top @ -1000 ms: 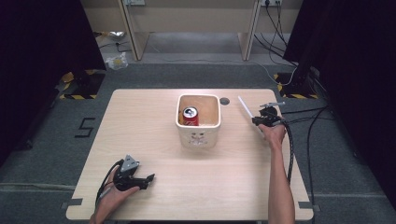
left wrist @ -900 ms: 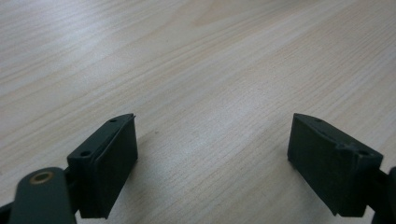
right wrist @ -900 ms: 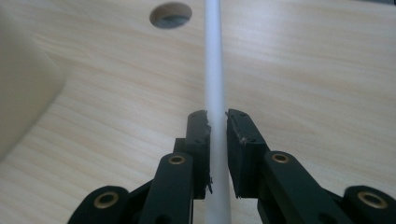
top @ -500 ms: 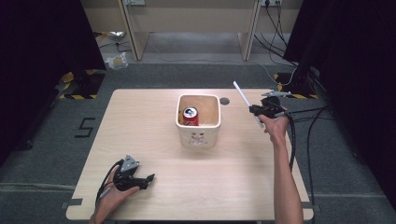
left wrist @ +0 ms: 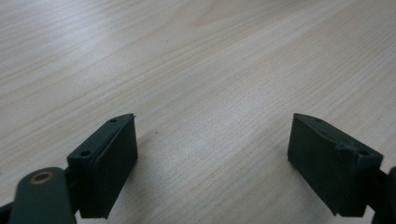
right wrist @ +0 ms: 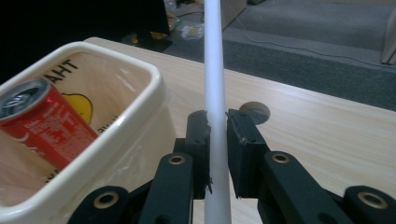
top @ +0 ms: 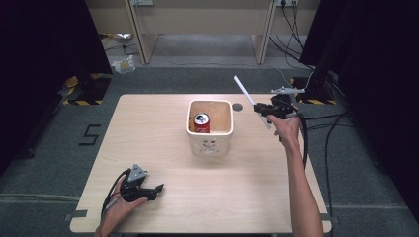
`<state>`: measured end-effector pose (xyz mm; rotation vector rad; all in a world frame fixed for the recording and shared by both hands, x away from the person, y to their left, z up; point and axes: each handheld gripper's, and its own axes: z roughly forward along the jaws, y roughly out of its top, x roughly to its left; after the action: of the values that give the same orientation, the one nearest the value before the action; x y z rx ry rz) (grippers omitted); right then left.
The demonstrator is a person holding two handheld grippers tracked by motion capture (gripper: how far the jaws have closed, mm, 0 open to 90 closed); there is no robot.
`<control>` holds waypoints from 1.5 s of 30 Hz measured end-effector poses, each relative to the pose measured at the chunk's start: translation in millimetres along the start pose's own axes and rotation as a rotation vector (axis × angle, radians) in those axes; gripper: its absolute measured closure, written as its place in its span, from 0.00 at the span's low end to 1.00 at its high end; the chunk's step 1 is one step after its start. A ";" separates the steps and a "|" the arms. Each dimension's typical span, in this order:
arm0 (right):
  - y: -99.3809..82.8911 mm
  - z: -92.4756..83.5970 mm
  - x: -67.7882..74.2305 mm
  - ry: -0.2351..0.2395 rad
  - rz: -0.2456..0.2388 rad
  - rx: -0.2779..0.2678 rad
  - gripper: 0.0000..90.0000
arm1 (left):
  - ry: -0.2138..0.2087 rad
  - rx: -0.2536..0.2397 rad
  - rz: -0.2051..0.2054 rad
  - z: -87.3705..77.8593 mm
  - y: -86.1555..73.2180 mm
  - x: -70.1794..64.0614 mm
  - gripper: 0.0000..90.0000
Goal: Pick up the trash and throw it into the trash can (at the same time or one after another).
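Left side first. My left gripper (top: 159, 188) rests near the front left corner of the table (top: 148, 133), in my hand, well apart from everything else. In the left gripper view its jaws stand wide apart over bare wood grain with nothing between them. I judge it idle for this step.

Centre. The cream bin (top: 209, 146) stands upright in the middle of the table, mouth up. One red can (top: 201, 123) leans inside it against the left wall; in the right gripper view the can (right wrist: 39, 126) sits tilted, top toward the camera. So one item is already in the bin.

Right side. My right gripper (top: 263, 109) hangs in the air to the right of the bin, above the table's far right part. Its jaws are clamped on a long white rod (top: 249, 98), pads pressed to both sides of it, as the right gripper view shows plainly on the rod (right wrist: 215, 93). In the high view the rod slants up and away to the left, its upper end pointing past the bin's far right corner. Rod clear of the table, touching nothing but the pads. A round cable hole (top: 238, 106) lies in the table just beside the bin.

Progress, my judgement: pickup of the rod is done and the lift is done. Left to do: carry it over the bin's opening, lower or tip it in beside the can, release. The rod looks longer than the bin is deep, so I expect it to end up leaning on the rim.
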<state>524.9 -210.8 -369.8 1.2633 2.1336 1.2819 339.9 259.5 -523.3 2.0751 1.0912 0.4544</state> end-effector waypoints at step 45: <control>30.8 11.3 42.2 0.056 -0.054 -0.037 0.88 | 0.000 0.000 0.000 0.0 0.0 0.0 0.17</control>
<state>525.4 -163.9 -344.1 1.1598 2.1570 1.3426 339.9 259.5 -523.3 2.0752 1.0913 0.4544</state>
